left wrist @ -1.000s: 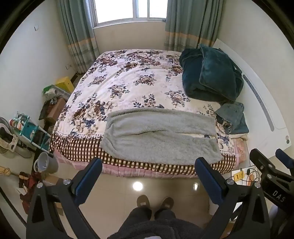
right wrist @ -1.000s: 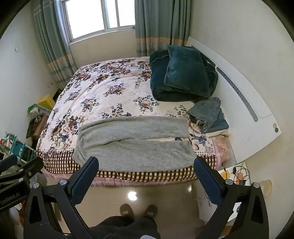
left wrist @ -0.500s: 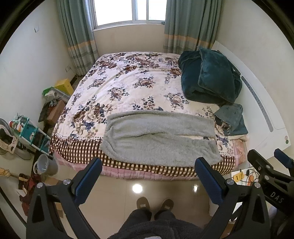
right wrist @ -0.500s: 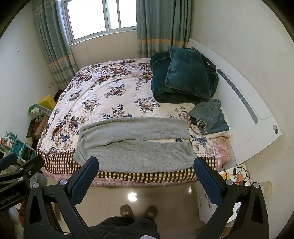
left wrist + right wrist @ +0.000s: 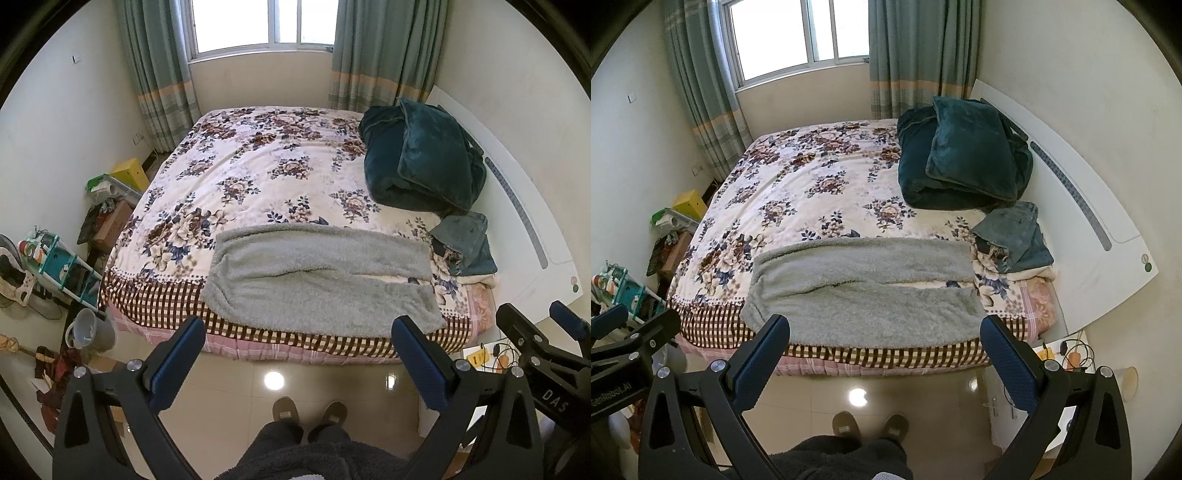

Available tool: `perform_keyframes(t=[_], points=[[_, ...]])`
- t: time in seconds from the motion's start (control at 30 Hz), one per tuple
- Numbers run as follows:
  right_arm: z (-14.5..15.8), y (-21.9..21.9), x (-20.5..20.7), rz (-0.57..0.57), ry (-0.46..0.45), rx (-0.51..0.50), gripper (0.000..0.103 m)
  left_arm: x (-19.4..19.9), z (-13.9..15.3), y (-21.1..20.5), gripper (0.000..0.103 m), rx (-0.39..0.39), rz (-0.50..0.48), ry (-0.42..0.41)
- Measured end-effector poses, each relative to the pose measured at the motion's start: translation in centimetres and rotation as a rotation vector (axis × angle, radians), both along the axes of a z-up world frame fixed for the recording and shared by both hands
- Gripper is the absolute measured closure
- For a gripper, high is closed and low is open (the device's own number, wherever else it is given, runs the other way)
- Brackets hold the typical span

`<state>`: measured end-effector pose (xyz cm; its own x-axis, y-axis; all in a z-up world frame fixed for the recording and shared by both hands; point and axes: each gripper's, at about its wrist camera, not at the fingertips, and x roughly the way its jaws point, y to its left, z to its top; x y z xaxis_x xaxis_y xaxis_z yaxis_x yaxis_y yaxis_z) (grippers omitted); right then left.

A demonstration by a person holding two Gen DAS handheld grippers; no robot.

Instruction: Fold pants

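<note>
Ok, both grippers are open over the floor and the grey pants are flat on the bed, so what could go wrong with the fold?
The grey pants lie at the bed's near edge, so a tug might drag them to the floor. The legs already gap apart, so they may fold uneven. The folded jeans sit close beside the cuffs and might get snagged.

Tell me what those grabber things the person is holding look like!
Each hand-held gripper, left and right, has a black frame shaped like a wide fork, silver bolts, and two flat blue pads as fingertips. The right one has white letters "DAS" printed on its side.
</note>
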<state>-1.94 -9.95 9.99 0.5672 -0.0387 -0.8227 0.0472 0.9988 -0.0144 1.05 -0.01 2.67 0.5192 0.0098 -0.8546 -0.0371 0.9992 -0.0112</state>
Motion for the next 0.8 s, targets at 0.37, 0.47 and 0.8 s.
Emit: perform_keyframes(t=[0.37, 0.47, 0.8], points=[[0.25, -0.44, 0.13, 0.009, -0.003, 0.005, 0.000, -0.29, 0.06, 0.27, 0.000, -0.009, 0.016, -0.009], [0.42, -0.46, 0.23, 0.010, -0.002, 0.006, 0.000, -0.25, 0.08, 0.30, 0.000, -0.008, 0.014, -0.009], [0.44, -0.04, -0.03, 0.011, -0.004, 0.006, 0.000, -0.38, 0.02, 0.36, 0.000, -0.006, 0.016, -0.013]])
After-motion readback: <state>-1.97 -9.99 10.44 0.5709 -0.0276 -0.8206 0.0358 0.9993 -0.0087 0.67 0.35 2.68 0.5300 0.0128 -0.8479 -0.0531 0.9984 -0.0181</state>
